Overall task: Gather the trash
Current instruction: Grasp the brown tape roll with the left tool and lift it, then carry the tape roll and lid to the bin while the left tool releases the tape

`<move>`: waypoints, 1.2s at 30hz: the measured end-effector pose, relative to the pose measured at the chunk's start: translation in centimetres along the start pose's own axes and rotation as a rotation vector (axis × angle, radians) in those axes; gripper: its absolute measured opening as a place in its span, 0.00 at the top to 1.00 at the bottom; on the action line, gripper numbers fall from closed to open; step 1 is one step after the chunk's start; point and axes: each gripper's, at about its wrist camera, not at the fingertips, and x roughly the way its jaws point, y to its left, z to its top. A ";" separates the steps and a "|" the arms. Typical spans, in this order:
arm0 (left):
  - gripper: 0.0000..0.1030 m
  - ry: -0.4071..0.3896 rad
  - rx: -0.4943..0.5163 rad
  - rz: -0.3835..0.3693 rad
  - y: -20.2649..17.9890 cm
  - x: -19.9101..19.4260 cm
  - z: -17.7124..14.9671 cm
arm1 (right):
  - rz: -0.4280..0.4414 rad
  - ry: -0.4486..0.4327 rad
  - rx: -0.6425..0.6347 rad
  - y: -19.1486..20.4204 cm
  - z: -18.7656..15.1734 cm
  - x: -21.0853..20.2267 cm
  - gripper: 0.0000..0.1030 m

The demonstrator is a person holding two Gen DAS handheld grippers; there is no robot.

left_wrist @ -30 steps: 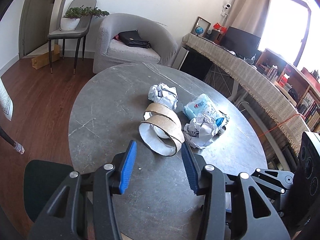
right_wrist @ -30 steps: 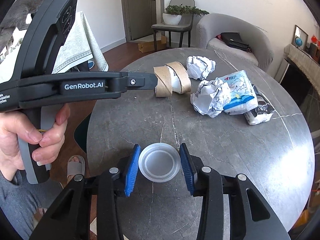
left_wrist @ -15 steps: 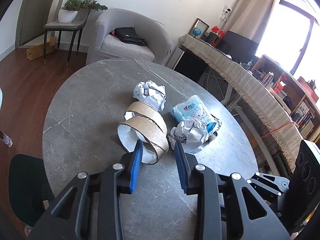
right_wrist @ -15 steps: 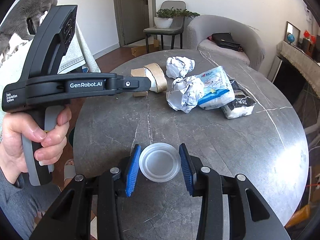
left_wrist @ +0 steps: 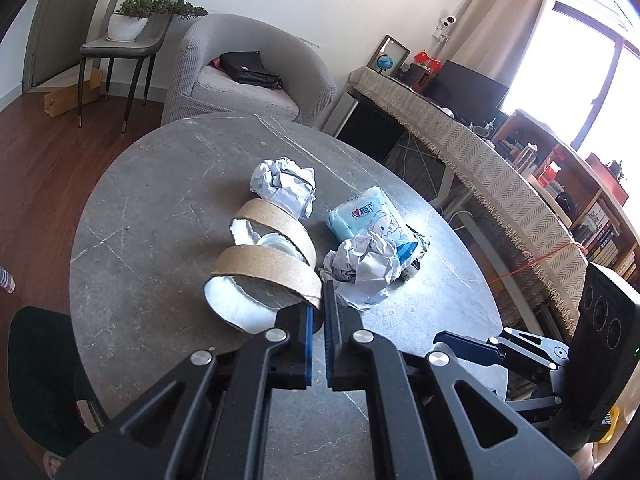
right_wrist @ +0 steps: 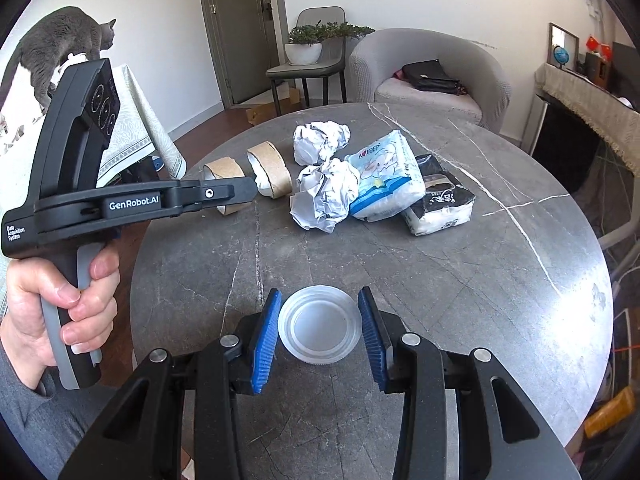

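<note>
On the round grey table (left_wrist: 160, 208) lie two cardboard tape rings, two crumpled paper balls and a blue tissue pack (left_wrist: 368, 220). My left gripper (left_wrist: 318, 312) is shut on the wall of the near cardboard ring (left_wrist: 264, 268); it also shows in the right wrist view (right_wrist: 224, 192). The second ring (left_wrist: 276, 220) lies just behind, with a small white cup inside. The near paper ball (left_wrist: 364, 268) lies right of the fingers. My right gripper (right_wrist: 320, 330) is shut on a translucent plastic lid (right_wrist: 320, 330), held above the table.
A far paper ball (left_wrist: 284, 184) lies behind the rings. A black-and-white tissue pack (right_wrist: 438, 204) lies beside the blue one. A grey armchair (left_wrist: 248, 76), a chair with a plant (left_wrist: 136, 32) and a sideboard (left_wrist: 460, 144) stand beyond the table. A grey cat (right_wrist: 56, 52) stands at left.
My left gripper moved forward to the near cardboard ring and closed its fingers on the ring's wall. My right gripper kept hold of the lid and shifted a little.
</note>
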 end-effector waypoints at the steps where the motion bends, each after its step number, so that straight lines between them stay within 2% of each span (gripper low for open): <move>1: 0.95 -0.003 0.007 0.007 -0.1 -0.2 0.0 | -0.001 -0.005 0.001 0.1 0.0 -0.1 0.62; 9: 0.95 -0.025 0.022 0.056 0.8 -1.6 0.2 | 0.000 -0.034 0.003 1.4 1.7 0.1 0.62; 18: 0.95 -0.038 0.108 0.114 1.3 -4.1 0.0 | -0.002 -0.048 0.005 3.4 3.2 1.3 0.62; 25: 0.95 -0.057 0.161 0.205 2.6 -6.5 -0.4 | 0.010 -0.061 0.005 5.0 4.3 2.1 0.62; 36: 0.95 -0.064 0.153 0.324 7.0 -10.0 -0.9 | 0.055 -0.066 -0.028 9.8 6.3 4.4 0.62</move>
